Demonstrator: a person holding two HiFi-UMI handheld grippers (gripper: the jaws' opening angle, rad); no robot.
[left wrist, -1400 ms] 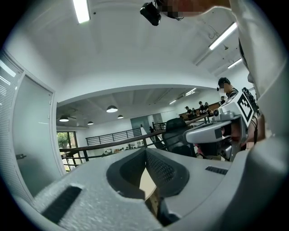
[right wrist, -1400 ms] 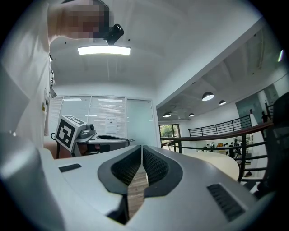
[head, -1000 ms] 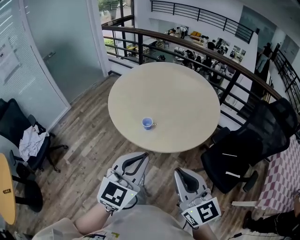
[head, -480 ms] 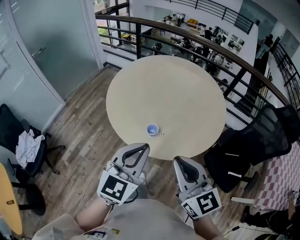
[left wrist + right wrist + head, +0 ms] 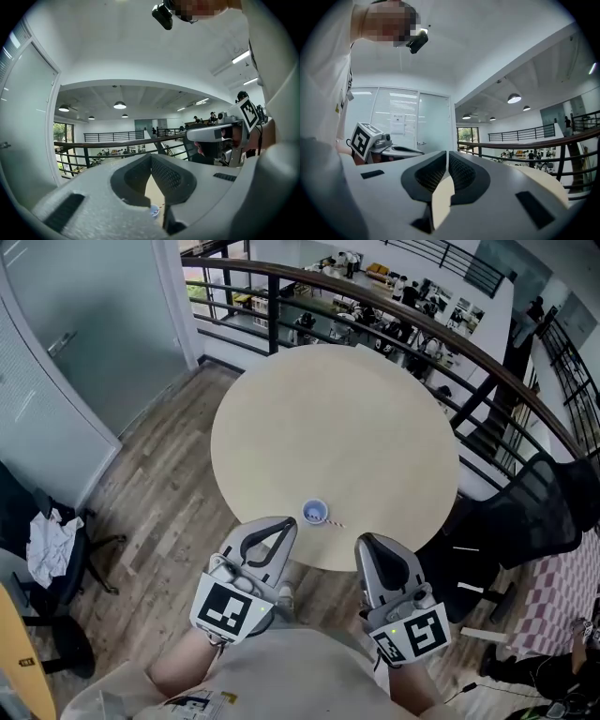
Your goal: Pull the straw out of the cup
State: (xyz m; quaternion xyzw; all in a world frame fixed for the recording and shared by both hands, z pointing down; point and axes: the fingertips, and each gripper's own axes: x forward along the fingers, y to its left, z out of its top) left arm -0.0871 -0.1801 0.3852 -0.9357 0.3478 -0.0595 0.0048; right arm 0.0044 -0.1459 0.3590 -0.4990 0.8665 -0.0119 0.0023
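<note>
**A:** How does the left claw point(image 5: 287, 524) stand?

**B:** Its two jaws meet at the tips. In its own view point(image 5: 151, 156) nothing sits between them, and only the hollow behind the tips shows through.

**A:** And the right claw point(image 5: 367, 542)?

**B:** The same. It is closed tip to tip and grips nothing point(image 5: 446, 153).

**A:** How are they held?

**B:** They lie side by side at the bottom of the head view. Both point toward 12 o'clock at the round table point(image 5: 337, 418) and are held close to level, marker cubes nearest the person. The left forearm point(image 5: 176, 671) runs in from 7 o'clock.

**A:** Where is the cup point(image 5: 315, 513)?

**B:** It stands upright on the table, near the rim at the table's 6 o'clock. It is at about 1 o'clock from the left claw's tips and 11 o'clock from the right claw's tips. Neither claw touches it.

**A:** The straw point(image 5: 334, 522)?

**B:** It is in the cup and leans out over the lip toward 4 o'clock. Through the left claw's hollow, both cup point(image 5: 153, 211) and straw point(image 5: 161, 206) peek out low down.
</note>
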